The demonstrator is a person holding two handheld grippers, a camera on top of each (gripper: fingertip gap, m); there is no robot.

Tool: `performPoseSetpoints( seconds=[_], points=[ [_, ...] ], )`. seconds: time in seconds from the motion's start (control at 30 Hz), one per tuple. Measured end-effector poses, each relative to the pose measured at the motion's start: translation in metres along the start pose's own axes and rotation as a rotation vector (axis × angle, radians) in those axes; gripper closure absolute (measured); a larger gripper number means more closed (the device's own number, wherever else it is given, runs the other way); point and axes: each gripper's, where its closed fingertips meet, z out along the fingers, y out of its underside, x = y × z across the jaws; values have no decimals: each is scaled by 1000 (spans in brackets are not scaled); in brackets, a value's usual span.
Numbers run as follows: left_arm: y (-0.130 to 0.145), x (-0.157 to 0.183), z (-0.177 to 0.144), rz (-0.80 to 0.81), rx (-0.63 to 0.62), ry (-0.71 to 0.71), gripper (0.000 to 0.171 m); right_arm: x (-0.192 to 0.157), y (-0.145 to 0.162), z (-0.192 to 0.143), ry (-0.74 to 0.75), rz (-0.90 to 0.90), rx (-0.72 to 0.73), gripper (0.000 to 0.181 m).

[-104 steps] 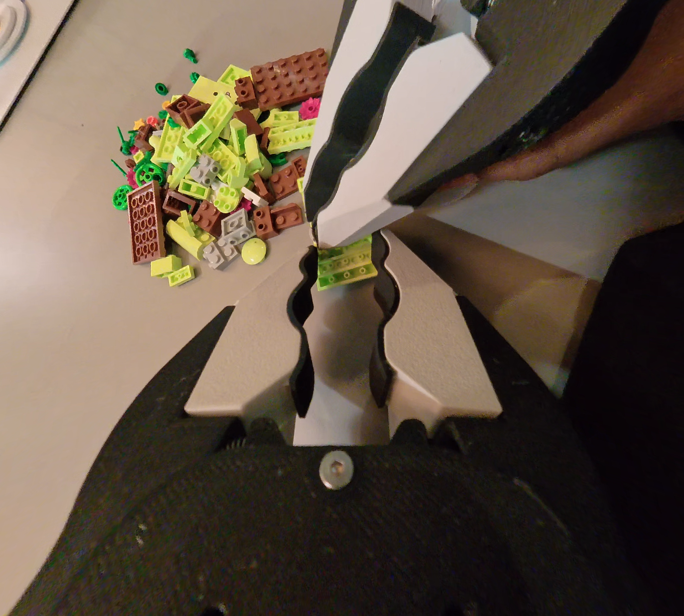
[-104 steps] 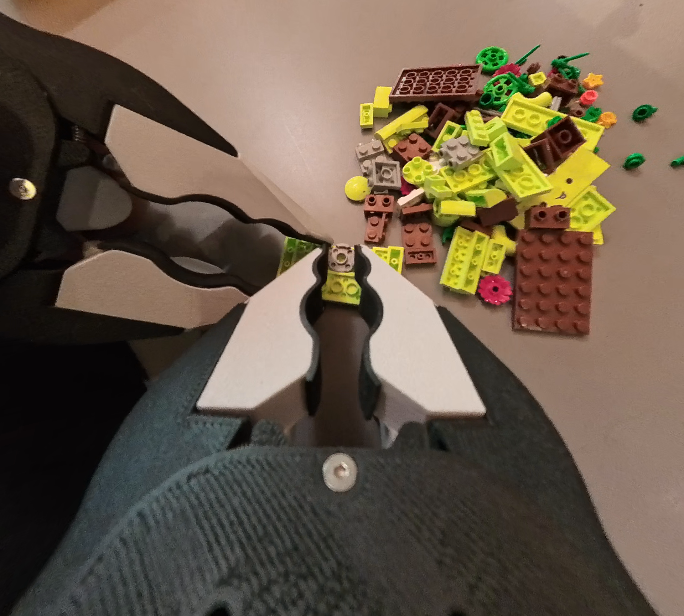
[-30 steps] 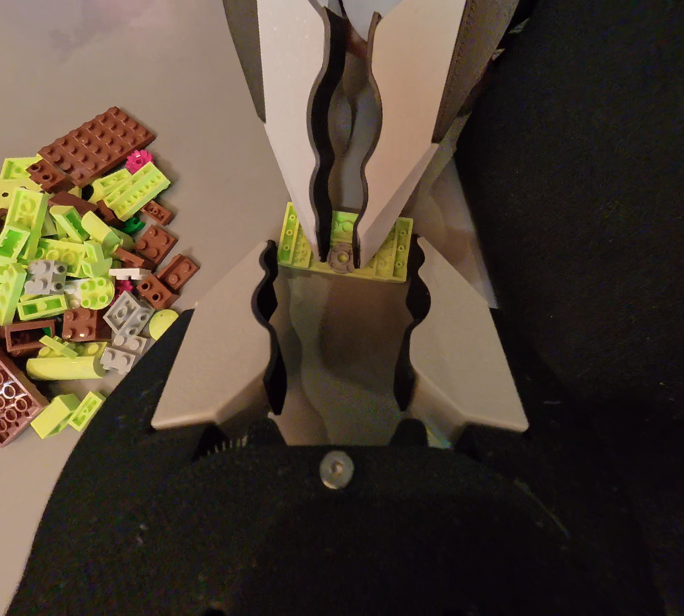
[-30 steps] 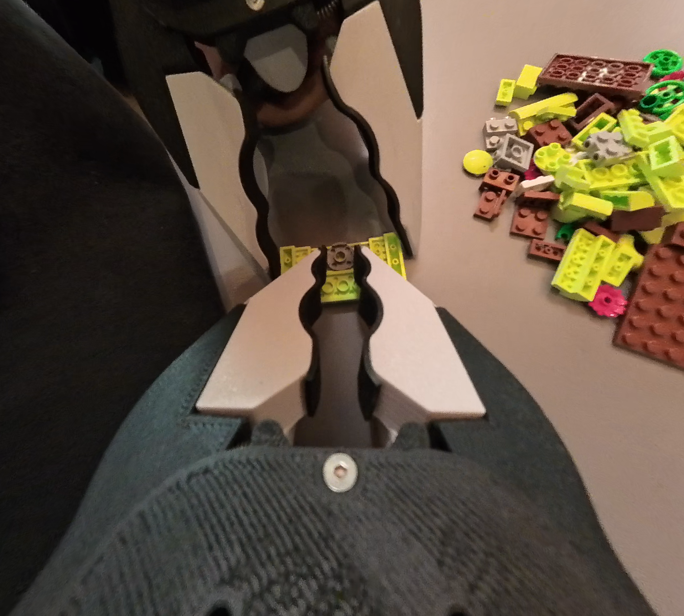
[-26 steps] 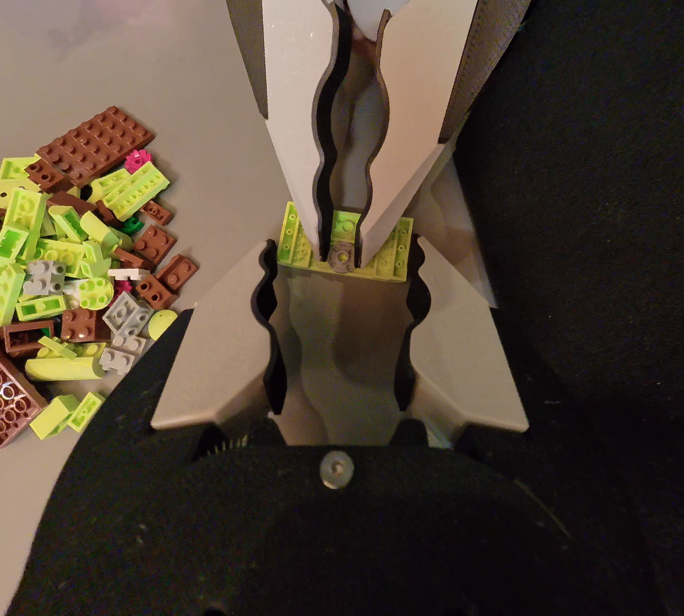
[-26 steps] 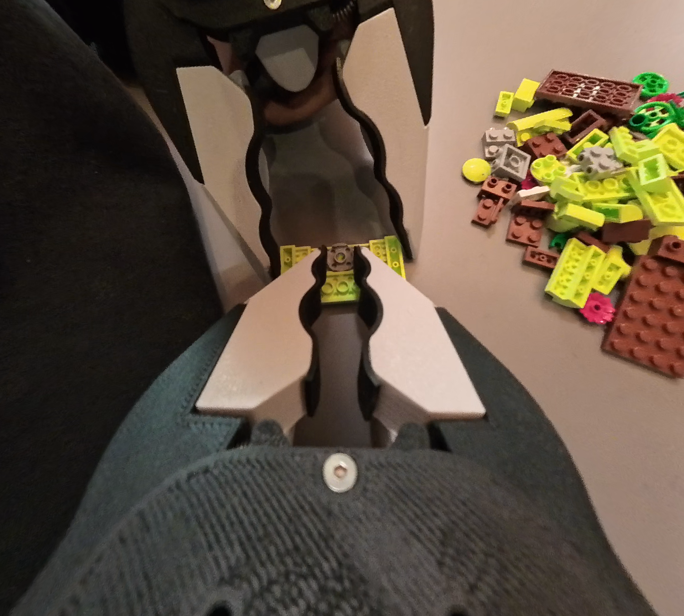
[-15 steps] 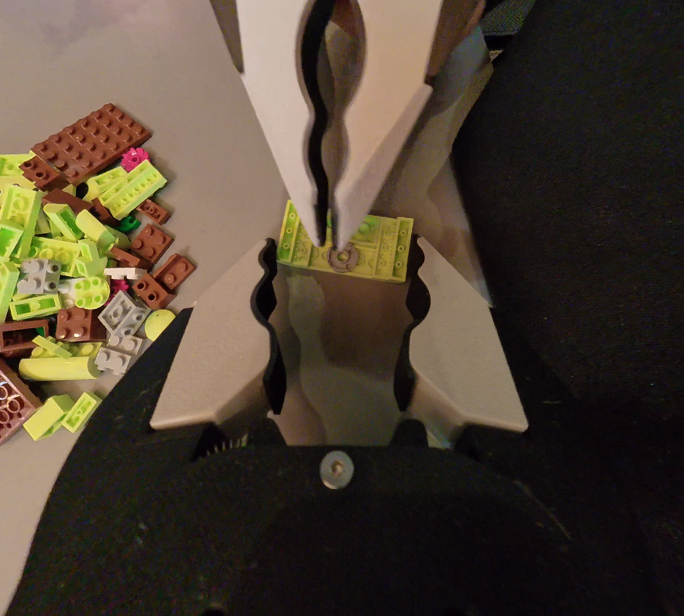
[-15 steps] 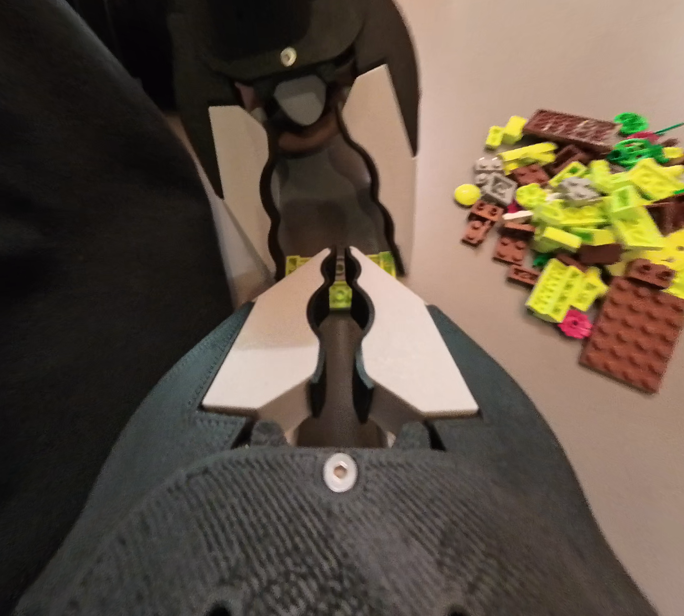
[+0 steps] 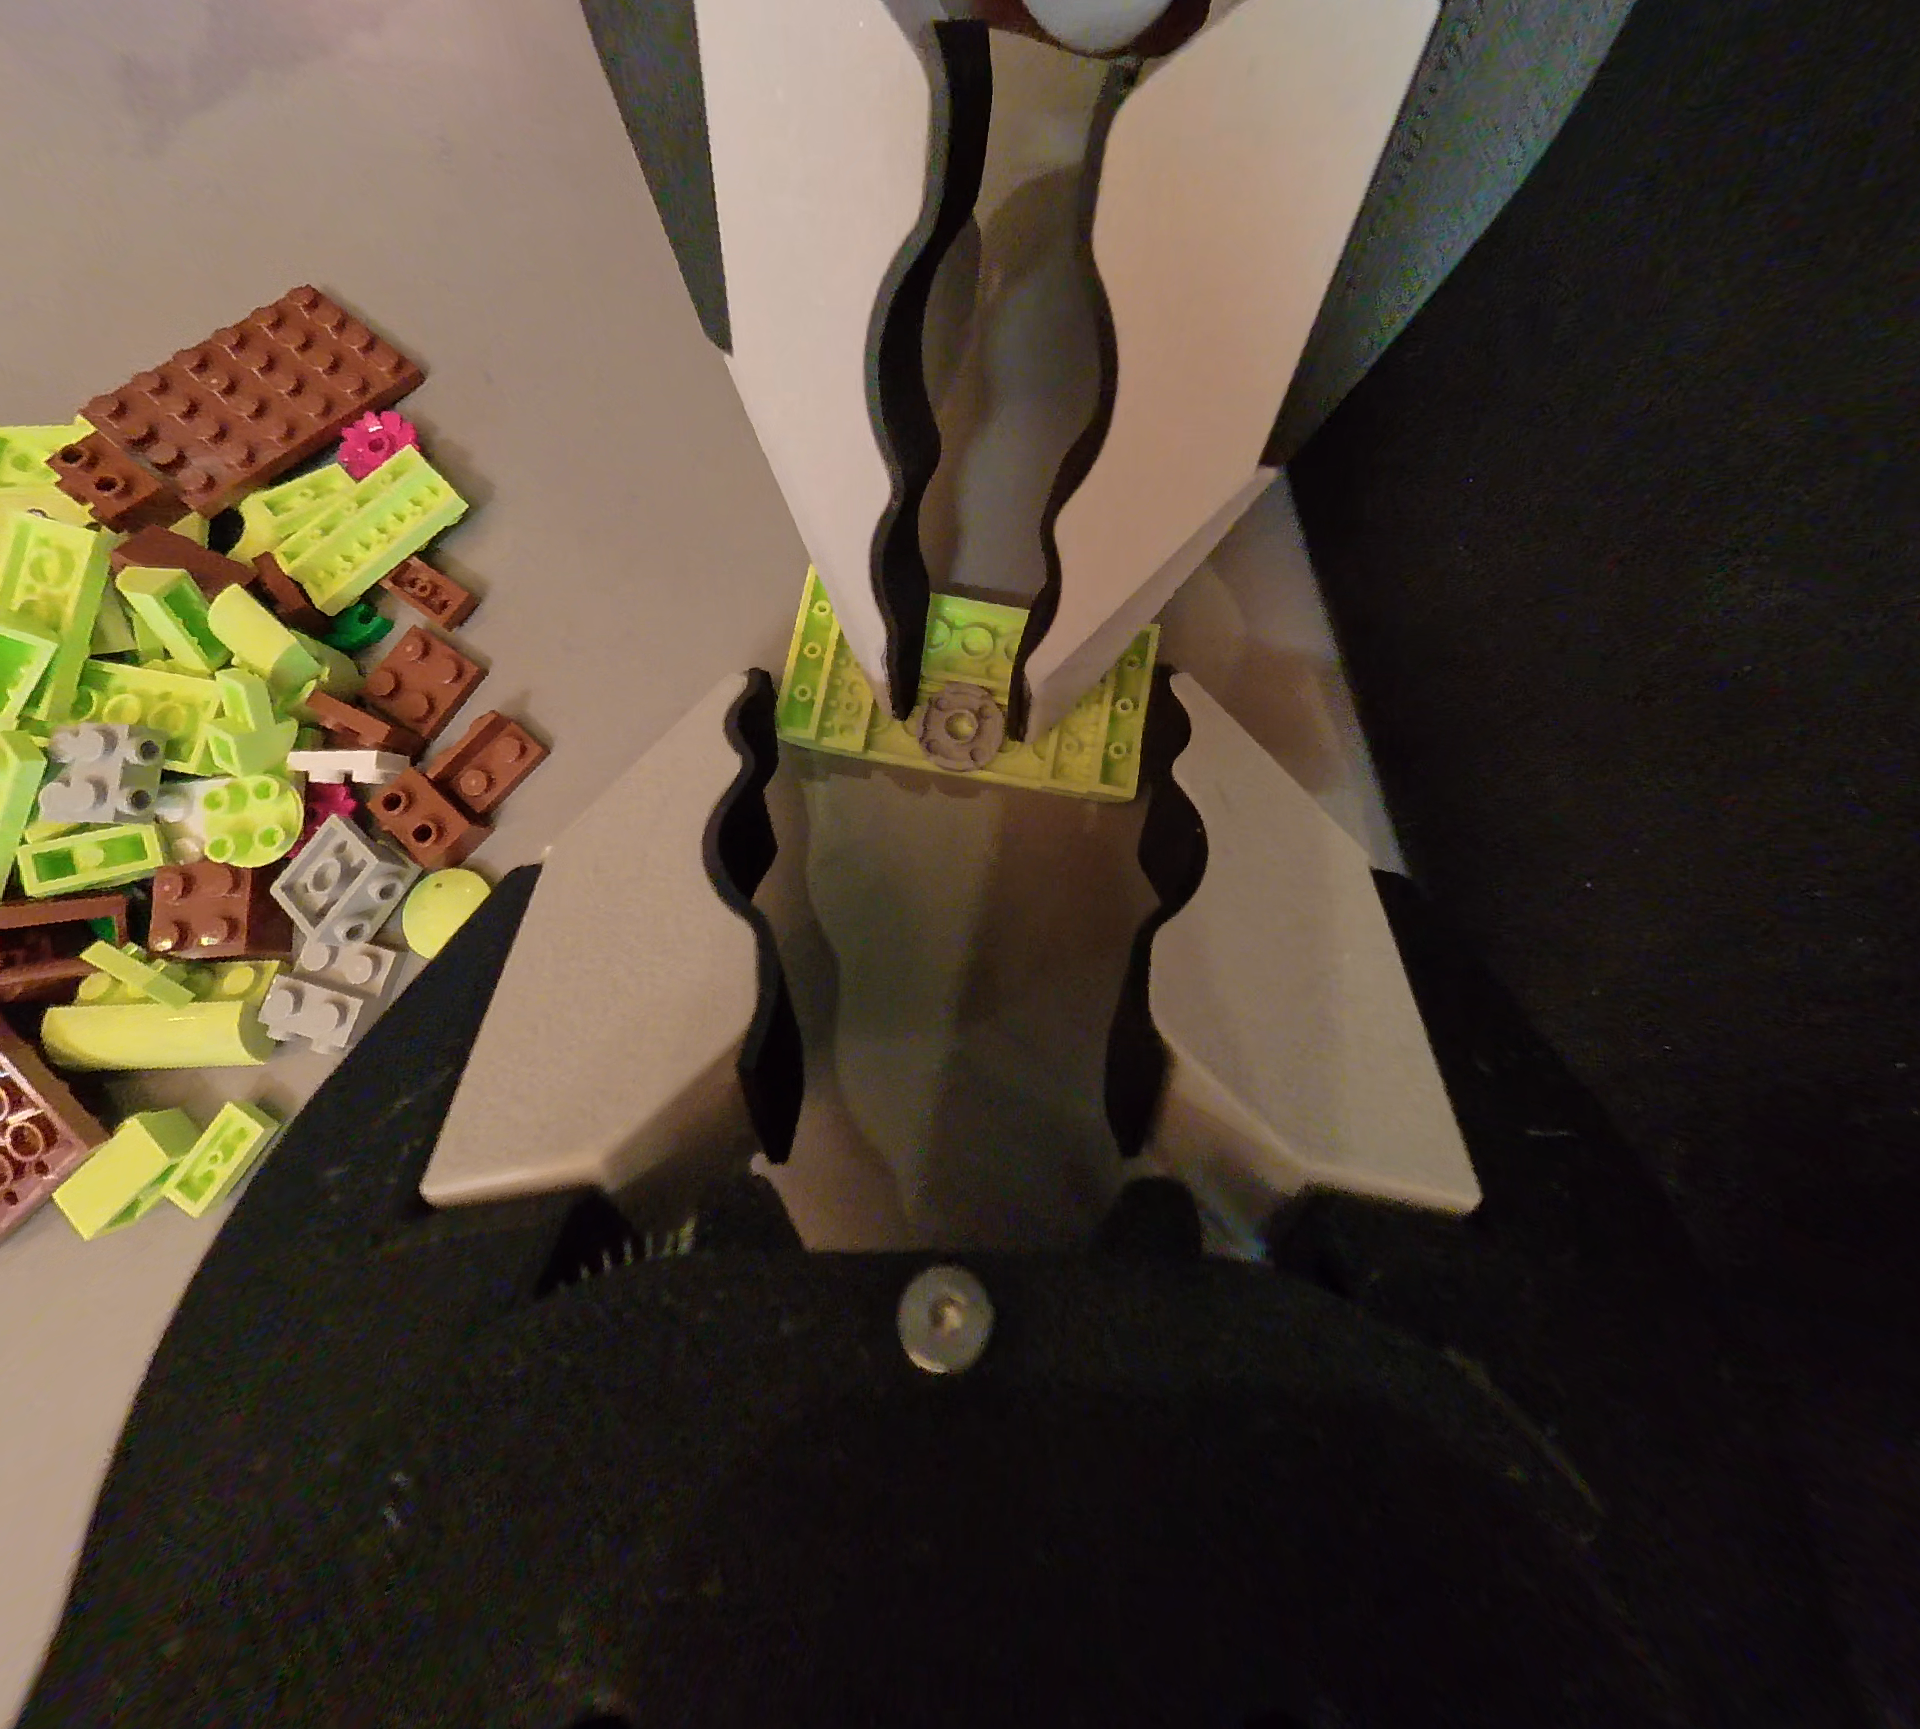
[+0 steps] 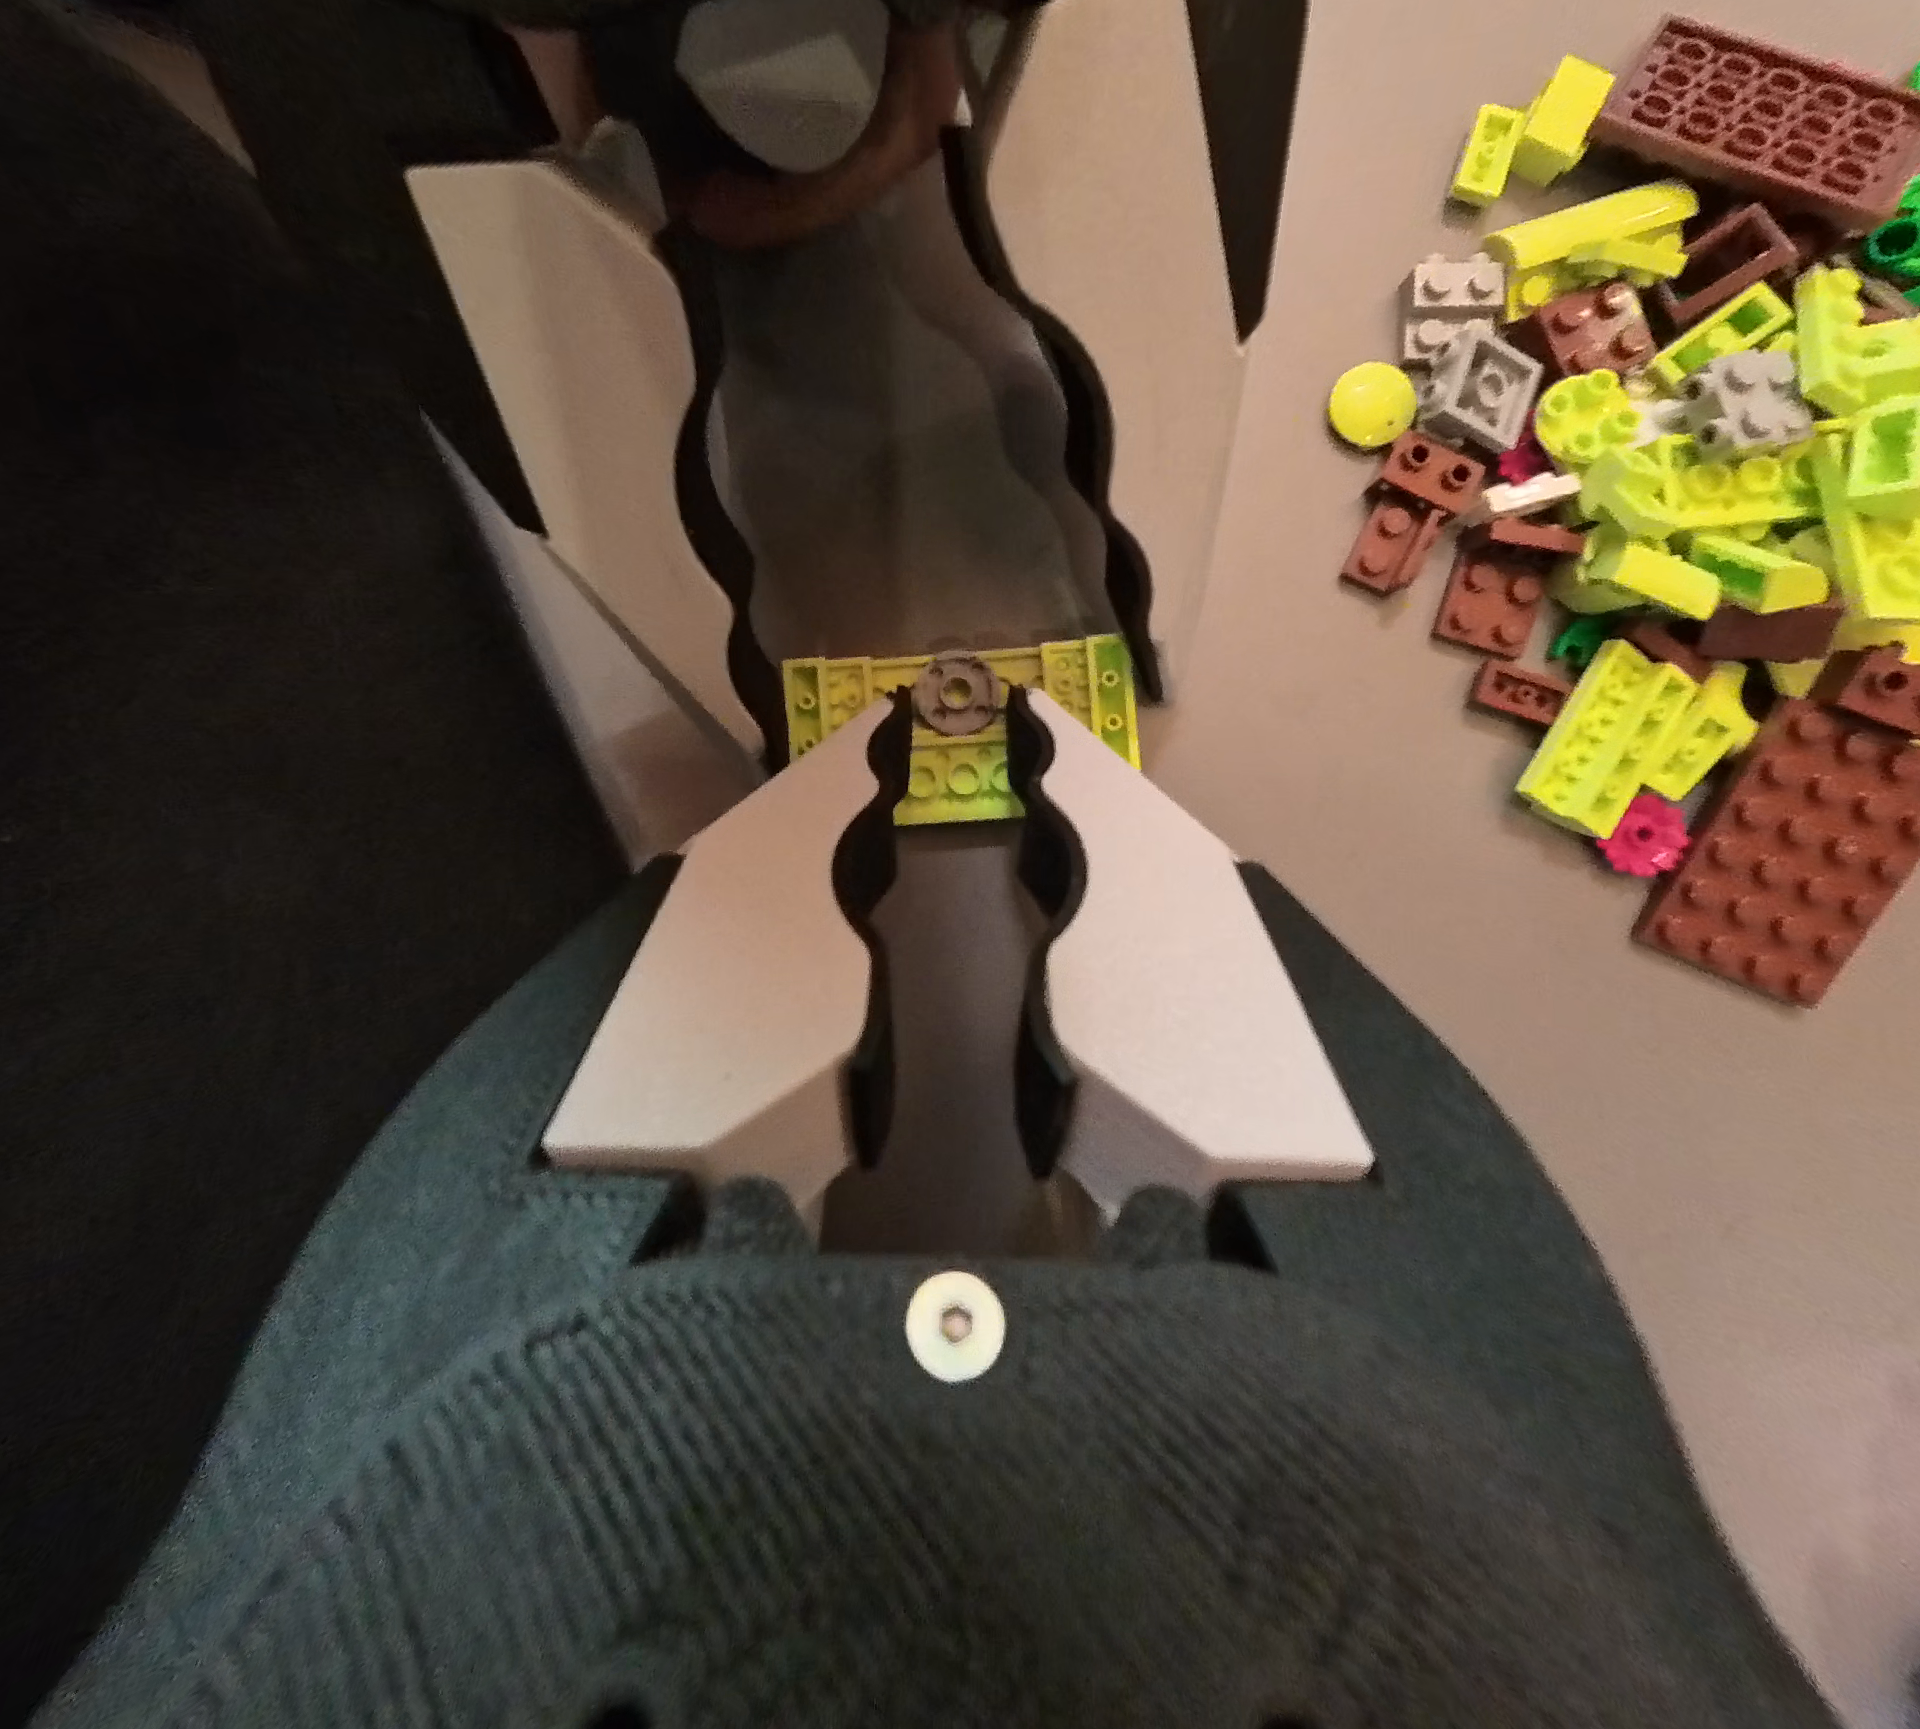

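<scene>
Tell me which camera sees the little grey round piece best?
The left wrist view: the little grey round piece sits sharp and whole on the lime plate, between the right gripper tips. The right wrist view shows it too, slightly blurred, edges tucked between that gripper's jaws.

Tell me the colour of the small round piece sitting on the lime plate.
Grey. The round piece on the lime plate shows best in the left wrist view.

Each hand-held gripper (image 9: 961, 713) has pale grey wedge fingers (image 9: 582, 1004), wavy black pads, black textured body, silver screw.
</scene>
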Motion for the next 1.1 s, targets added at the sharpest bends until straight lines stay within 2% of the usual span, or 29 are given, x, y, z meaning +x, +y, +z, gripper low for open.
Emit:
performPoseSetpoints(
  seconds=[0.27,0.57,0.77,1.1],
  points=[
    [0,-3,-1,-22,3,-10,102,4,-3,-1,11,33,120,167],
    [0,-3,-1,-25,4,-8,102,2,-7,0,56,-14,54,167],
    [0,-2,0,-15,3,-7,102,-1,-10,3,34,-31,45,167],
    [0,-2,0,-15,2,-5,102,-1,-12,1,15,-11,162,168]
  ],
)
